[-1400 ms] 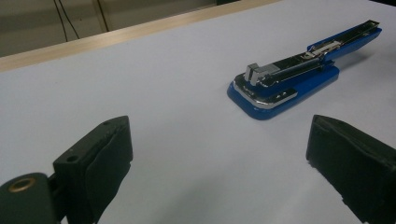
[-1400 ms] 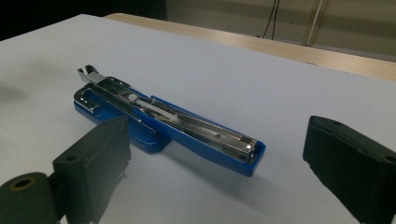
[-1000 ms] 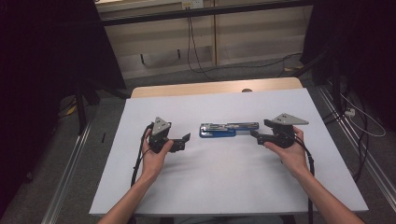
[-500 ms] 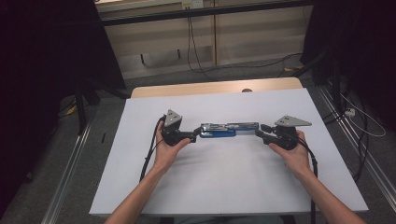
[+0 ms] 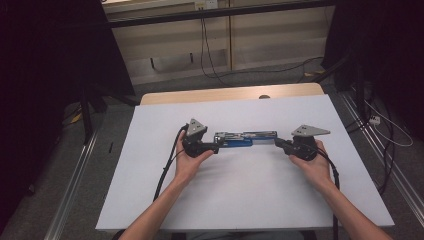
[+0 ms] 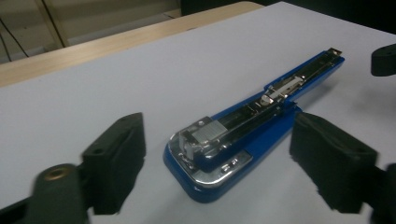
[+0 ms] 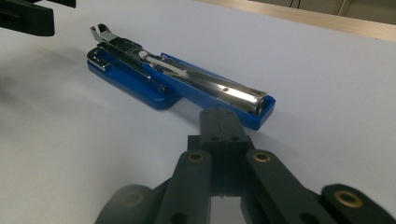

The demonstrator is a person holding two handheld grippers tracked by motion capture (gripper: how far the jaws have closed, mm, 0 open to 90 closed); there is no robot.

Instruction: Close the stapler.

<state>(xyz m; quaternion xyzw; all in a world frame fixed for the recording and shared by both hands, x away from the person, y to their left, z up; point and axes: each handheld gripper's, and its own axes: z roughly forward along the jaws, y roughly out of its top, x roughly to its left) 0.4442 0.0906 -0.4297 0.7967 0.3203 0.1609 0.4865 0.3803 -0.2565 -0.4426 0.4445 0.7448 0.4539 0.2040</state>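
Your blue stapler [image 5: 239,140] lies flat on the white table cover [image 5: 250,200], near the middle, stretched lengthwise between your two hands with its top swung open so the metal staple channel shows.

Your left gripper [image 5: 212,148] sits at the stapler's left end. In the left gripper view its two black jaws stand wide apart, one to each side of the stapler's [image 6: 243,135] rounded base end — the stapler lies between them, but neither pad touches it. Those jaws have just been closing in somewhat, and they hold nothing.

Your right gripper [image 5: 278,142] sits at the opposite end. In the right gripper view its jaws are pressed fully together, pad against pad, with nothing caught between them. They have just been closing. The joined tips [image 7: 222,122] point at the far blue end of the stapler [image 7: 187,88], just beside the end of the bright metal channel — whether they actually touch the blue edge, you cannot tell from here.

From above, the stapler's long axis runs roughly in line with both grippers, each hand [image 5: 190,160] resting low on the cover behind its tool.
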